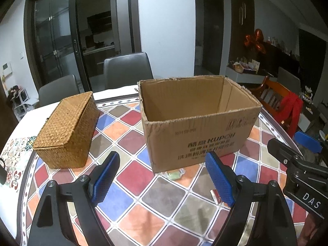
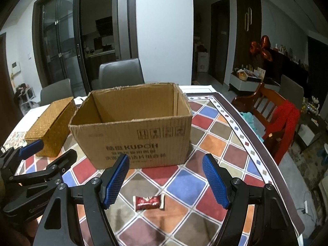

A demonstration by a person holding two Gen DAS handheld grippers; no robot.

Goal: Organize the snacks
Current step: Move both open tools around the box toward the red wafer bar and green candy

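Red candy (image 2: 149, 202) on tabletop (image 2: 215, 141), long axis crosswise, just ahead between right tongs (image 2: 165, 181). Open, empty. Left tongs (image 1: 163, 178) likewise open, farther off.

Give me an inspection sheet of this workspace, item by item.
Surface: table under a chequered coloured cloth.
Job's things: cardboard box, open-topped, nothing visible inside; wicker basket, lid shut, left of it; red candy before the box; green candy against the box's front.
Clutter: nothing seen.
Grippers: left gripper and right gripper, jaws open, empty.
Cables: white cable on the floor.
Surroundings: grey chairs, wooden chair with red cloth.
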